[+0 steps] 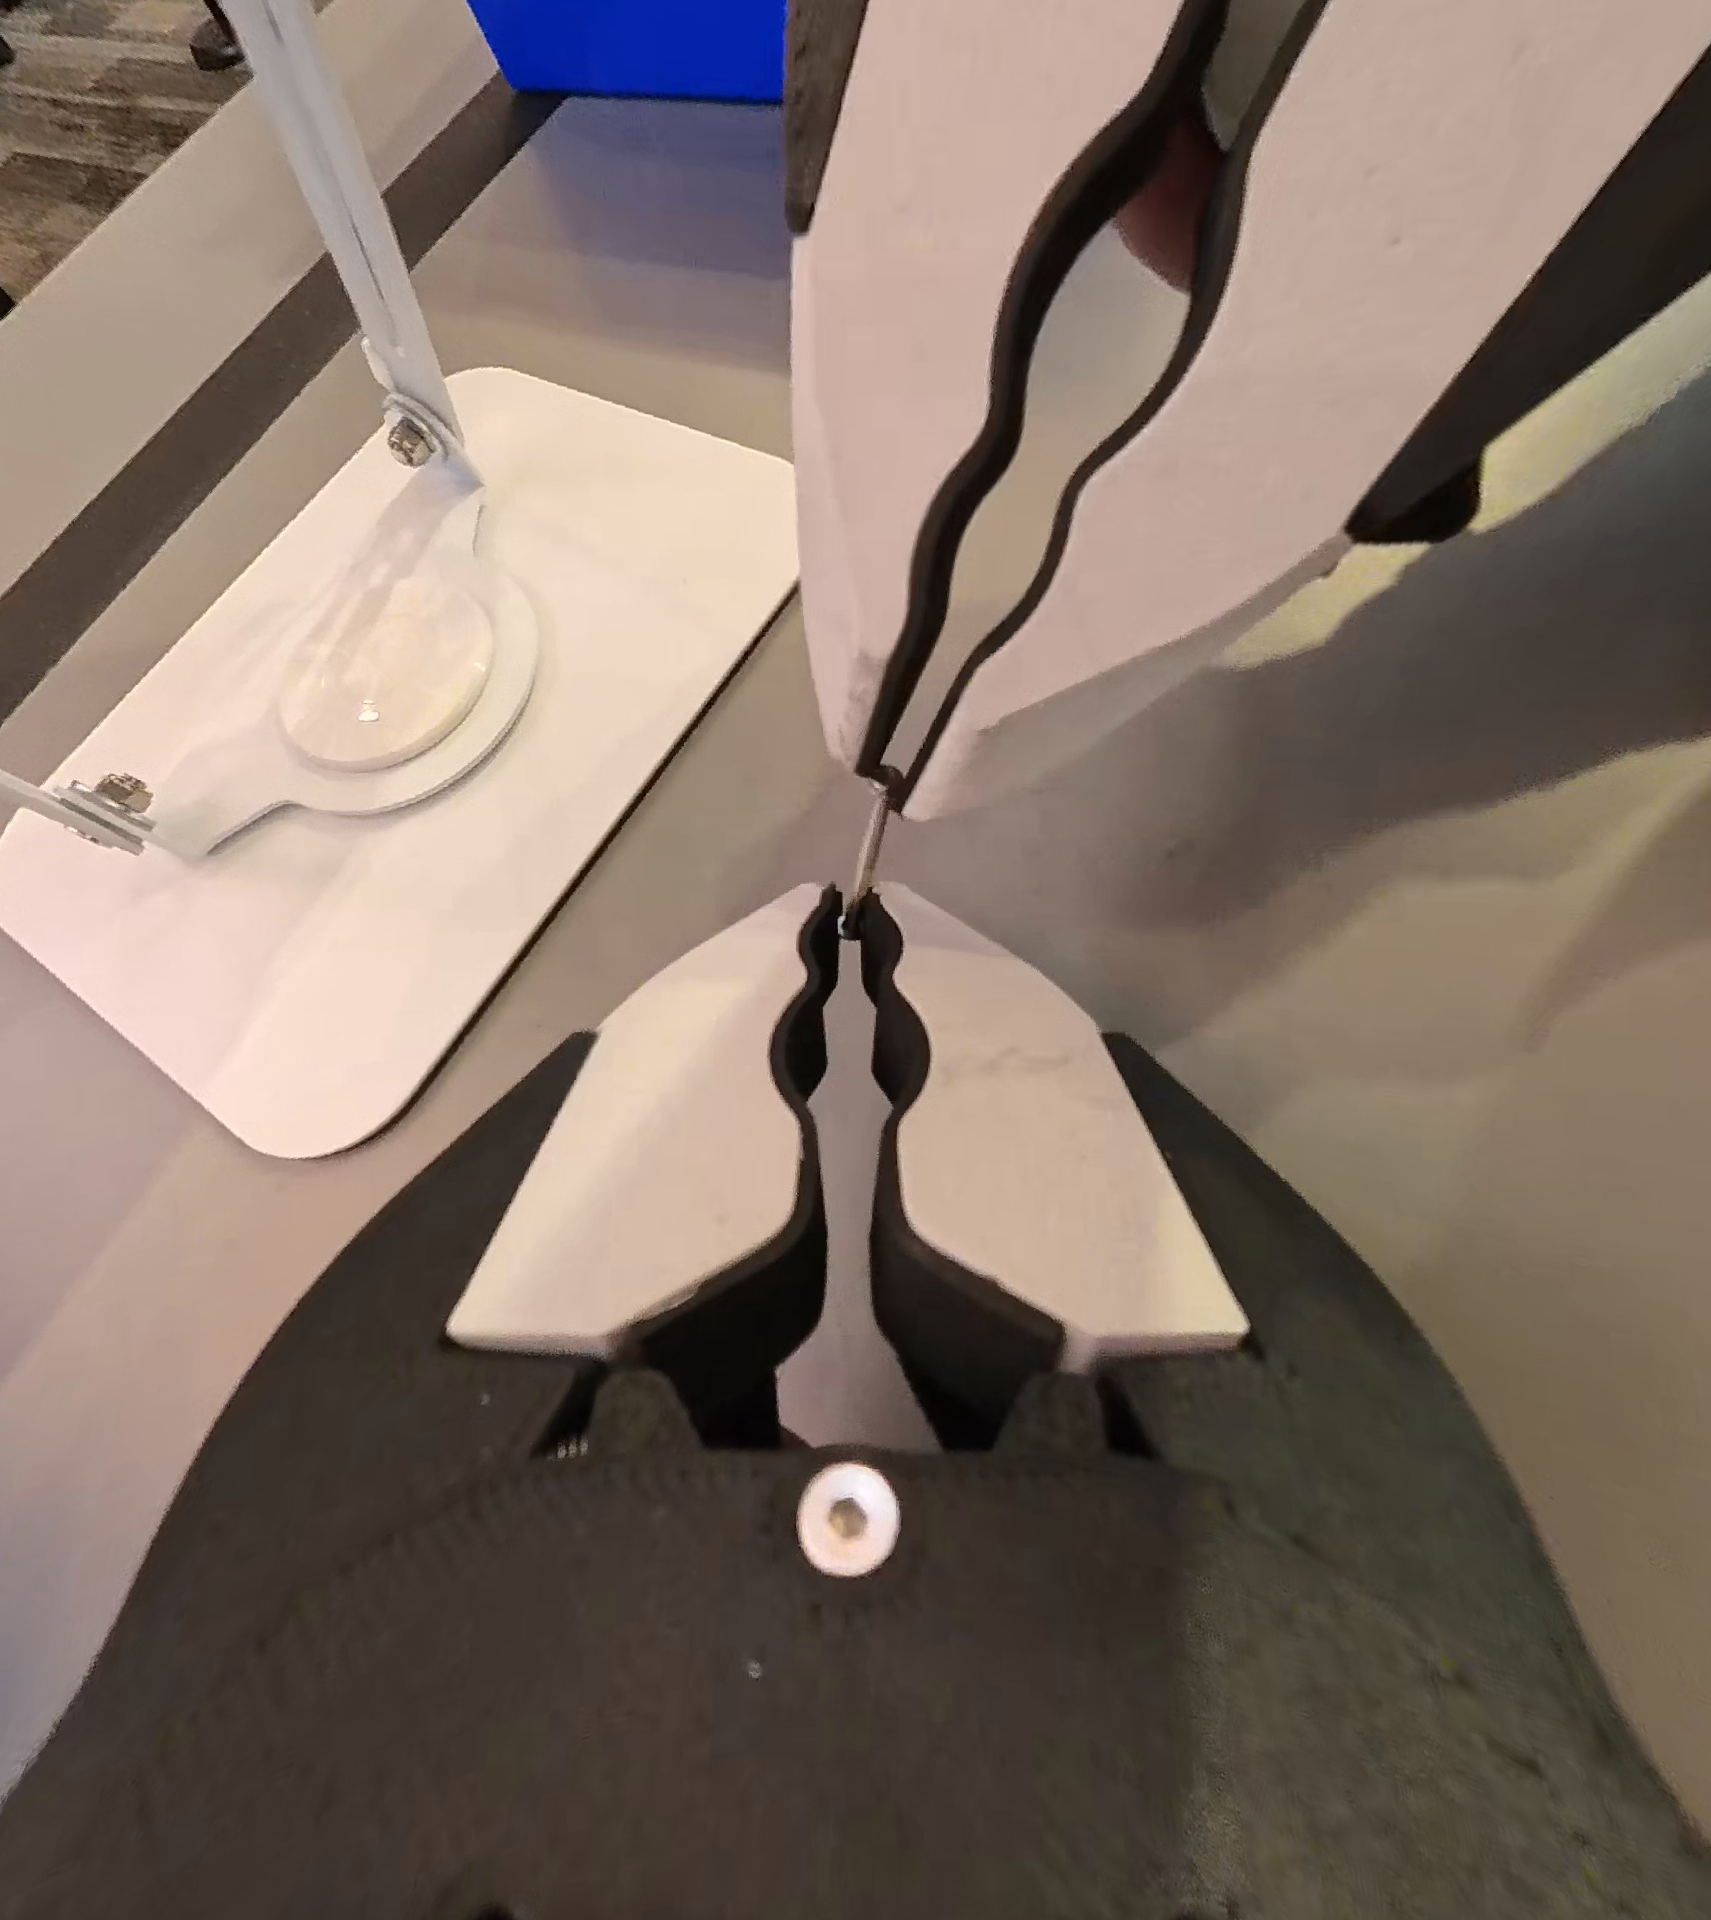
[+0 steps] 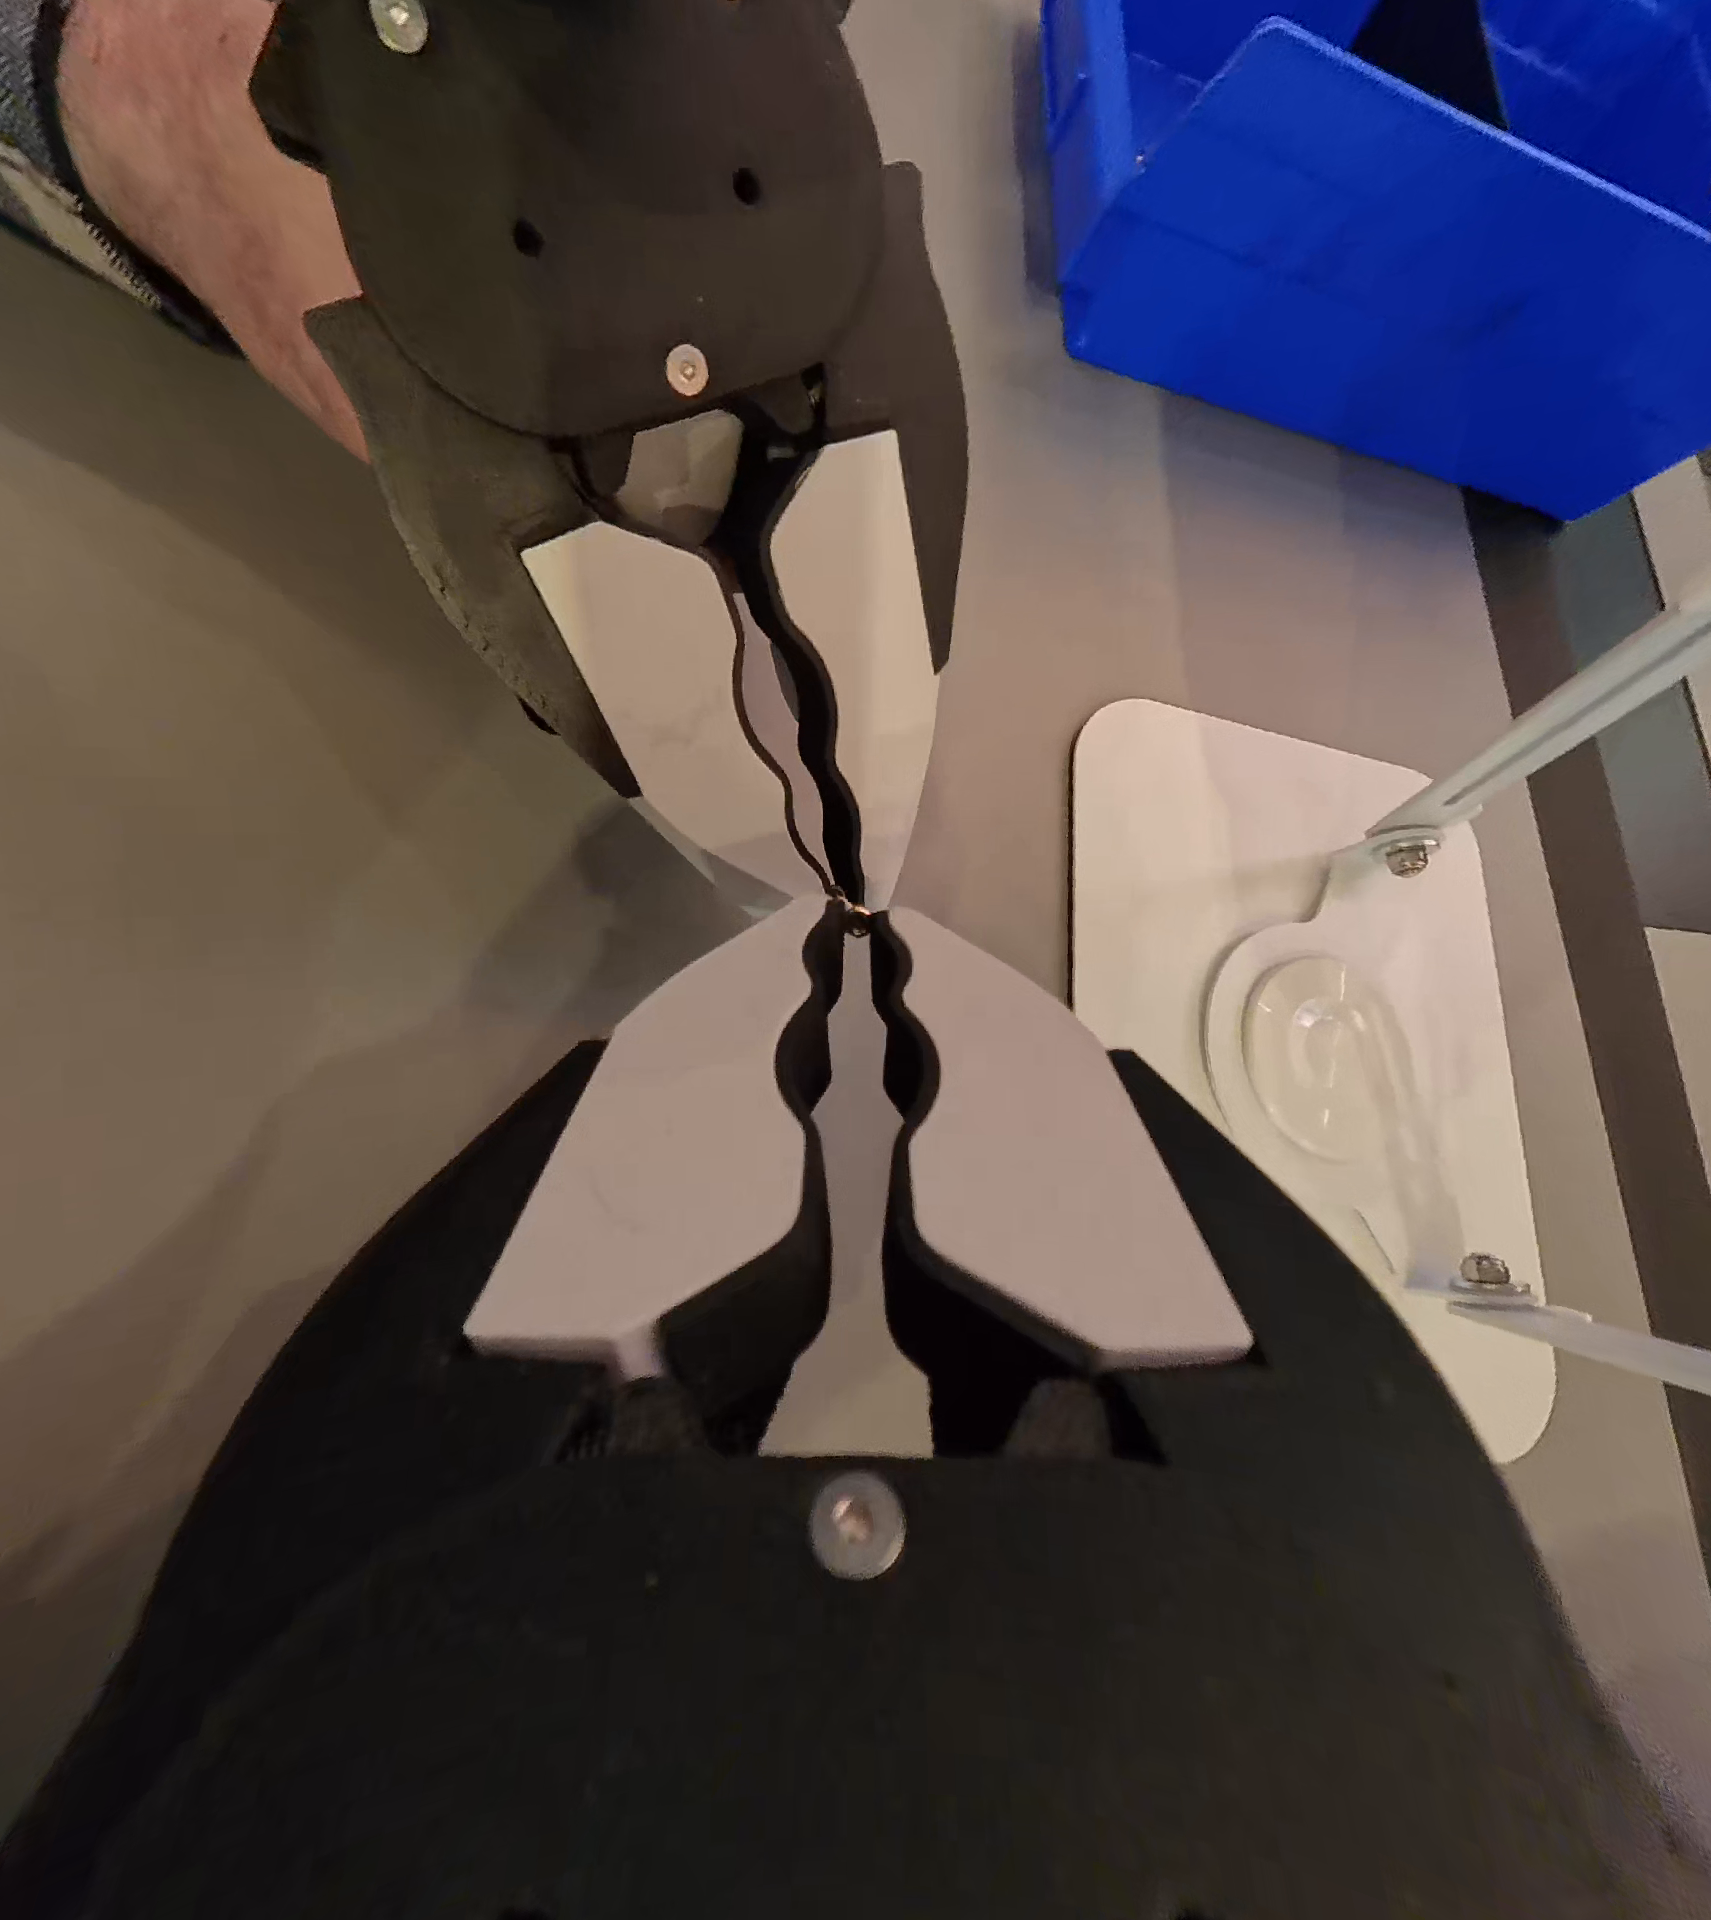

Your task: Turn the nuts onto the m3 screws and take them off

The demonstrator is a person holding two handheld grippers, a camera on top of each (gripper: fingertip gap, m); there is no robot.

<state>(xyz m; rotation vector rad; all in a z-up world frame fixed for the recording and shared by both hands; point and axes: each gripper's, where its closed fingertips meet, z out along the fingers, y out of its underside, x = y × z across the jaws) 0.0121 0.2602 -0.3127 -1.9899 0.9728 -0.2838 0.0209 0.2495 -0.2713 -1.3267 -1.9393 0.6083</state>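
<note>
A grey tabletop (image 1: 1453, 1039) carries everything in view. A blue bin (image 2: 1370, 270) stands on it, beyond and to the right of the right hand-held gripper (image 2: 856, 916). Nearer, just right of that gripper and left of the left hand-held gripper (image 1: 846, 906), lies a white base plate (image 2: 1194, 831) with a clear round lens (image 2: 1318, 1060) in a white frame, from which two thin white arms (image 2: 1609, 675) run off, fixed with small bolts.

The two hand-held grippers meet tip to tip above the tabletop, the left one held by a hand (image 2: 186, 208) seen in the right wrist view. Between them spans a small thin metal screw (image 1: 872, 844). The left hand-held gripper's jaws are closed on the near end of the screw, its black pads (image 1: 815, 940) pinching it at the very tips. The right hand-held gripper is closed on the far end, where a small dark head sits between its fingertips.
</note>
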